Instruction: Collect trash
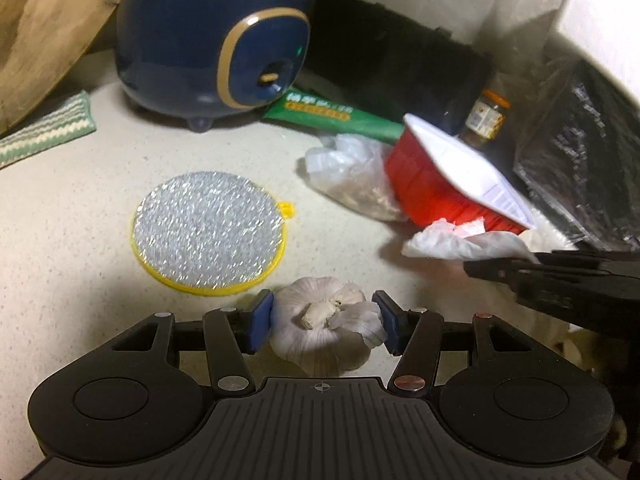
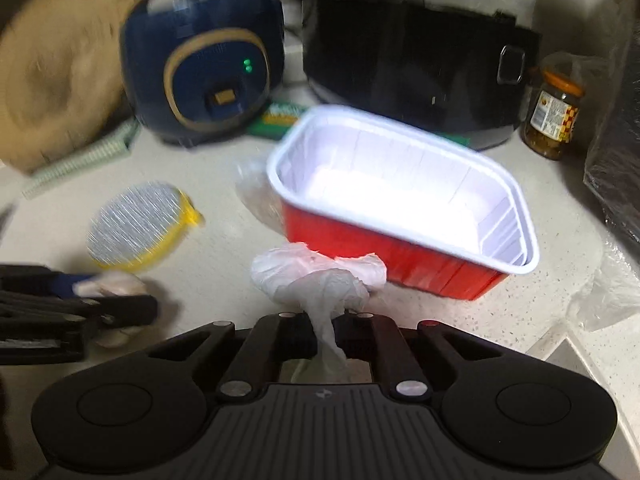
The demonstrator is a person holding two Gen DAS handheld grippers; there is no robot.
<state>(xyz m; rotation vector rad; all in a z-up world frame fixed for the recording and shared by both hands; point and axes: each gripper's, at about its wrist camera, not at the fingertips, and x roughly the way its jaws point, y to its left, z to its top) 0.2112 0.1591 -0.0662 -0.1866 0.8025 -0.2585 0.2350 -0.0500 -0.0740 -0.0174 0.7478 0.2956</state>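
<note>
A white garlic bulb (image 1: 320, 340) sits between the blue pads of my left gripper (image 1: 326, 320), which is shut on it just above the speckled counter. My right gripper (image 2: 325, 336) is shut on a crumpled white tissue (image 2: 316, 276), pinching its twisted tail. The tissue's bunched end lies against the front wall of a red tub with a white inside (image 2: 384, 248). In the left wrist view the tissue (image 1: 452, 242) and the right gripper (image 1: 500, 270) are at the right, in front of the tilted red tub (image 1: 432, 188). In the right wrist view the left gripper (image 2: 100, 300) and the garlic (image 2: 116, 284) show at the left.
A round silver scrubber with a yellow rim (image 1: 208, 232) lies on the counter. Behind it stand a blue rice cooker (image 1: 200, 40), a green packet (image 1: 332, 114), a black appliance (image 2: 412, 68) and a jar (image 2: 554, 116). A clear bag with scraps (image 1: 352, 176) lies left of the tub.
</note>
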